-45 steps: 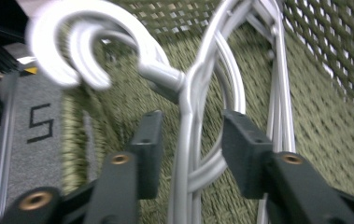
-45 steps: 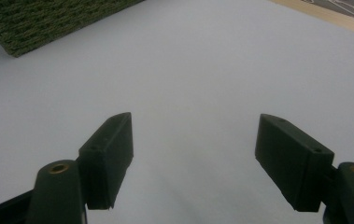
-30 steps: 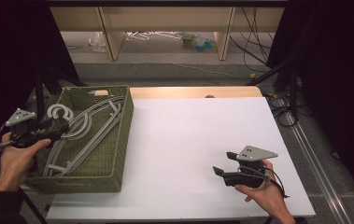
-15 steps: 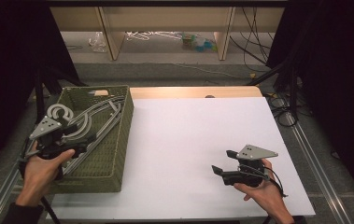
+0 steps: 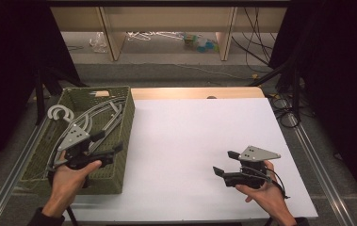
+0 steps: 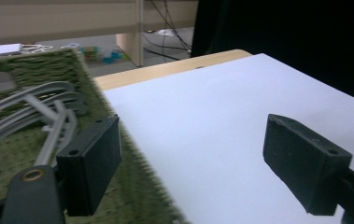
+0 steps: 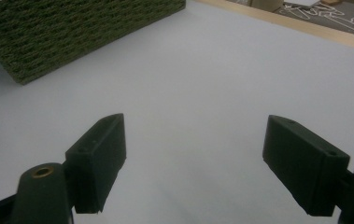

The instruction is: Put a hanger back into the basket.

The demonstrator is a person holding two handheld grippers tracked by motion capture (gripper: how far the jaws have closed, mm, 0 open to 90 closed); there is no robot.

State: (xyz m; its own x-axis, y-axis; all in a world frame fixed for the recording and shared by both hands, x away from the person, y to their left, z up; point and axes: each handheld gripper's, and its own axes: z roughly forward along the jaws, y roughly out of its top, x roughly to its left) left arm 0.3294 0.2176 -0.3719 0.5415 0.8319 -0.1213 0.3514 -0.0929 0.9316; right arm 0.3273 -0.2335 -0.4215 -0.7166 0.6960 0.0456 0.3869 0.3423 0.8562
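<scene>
A green woven basket (image 5: 125, 123) stands at the table's left side with several grey hangers (image 5: 97, 114) lying in it. My left gripper (image 5: 110, 141) hovers over the basket's near right part. Its jaws have just been opening and stand open with nothing between them. In the left gripper view the left gripper (image 6: 193, 128) straddles the basket (image 6: 78, 64) wall, with the hangers (image 6: 25, 103) on the left. My right gripper (image 5: 223, 162) rests low over the white table top (image 5: 190, 132) at the near right. Its jaws have just been opening too and are open and empty. The right gripper (image 7: 195, 126) faces bare white surface, with the basket (image 7: 72, 28) beyond.
A wooden strip (image 5: 195, 92) runs along the table's far edge. Behind it is a low shelf unit (image 5: 166, 19) with clutter on the floor (image 5: 199, 43). Metal rails (image 5: 317, 160) flank the table, and cables (image 5: 284, 106) hang at the far right.
My left hand and gripper have moved right, from the basket's left rim to over its near right part. The right hand has stayed put.
</scene>
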